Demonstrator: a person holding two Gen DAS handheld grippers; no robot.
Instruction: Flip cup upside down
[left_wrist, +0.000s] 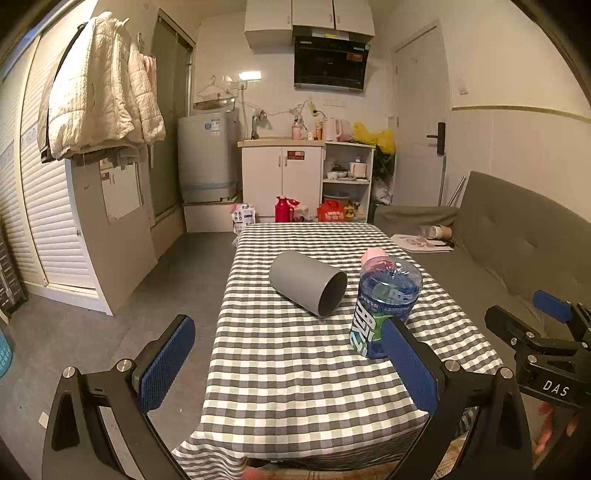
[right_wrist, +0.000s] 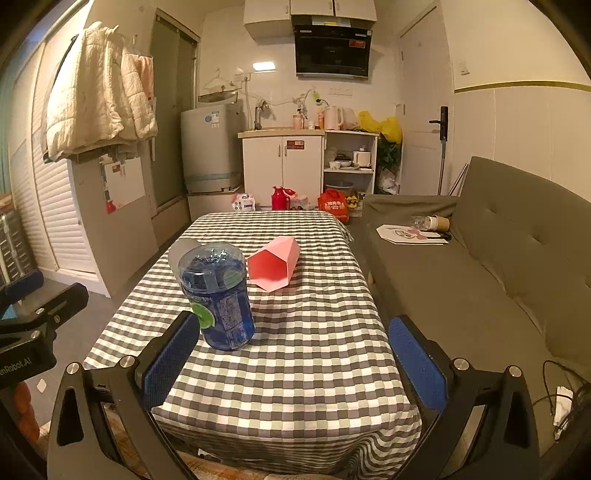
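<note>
A grey cup (left_wrist: 308, 282) lies on its side on the checked table (left_wrist: 295, 376), its mouth toward the near right. A pink faceted cup (right_wrist: 273, 263) also lies on its side, its mouth toward me; in the left wrist view only its edge (left_wrist: 373, 256) shows behind the bottle. In the right wrist view the grey cup (right_wrist: 181, 253) is mostly hidden behind the bottle. My left gripper (left_wrist: 288, 363) is open and empty, near the table's front edge. My right gripper (right_wrist: 295, 362) is open and empty, also short of the cups; its body shows in the left wrist view.
A blue plastic bottle (right_wrist: 218, 299) stands upright on the table between the two cups, also in the left wrist view (left_wrist: 384, 306). A grey sofa (right_wrist: 498, 266) runs along the table's right side. Kitchen cabinets (left_wrist: 284, 177) stand at the far wall.
</note>
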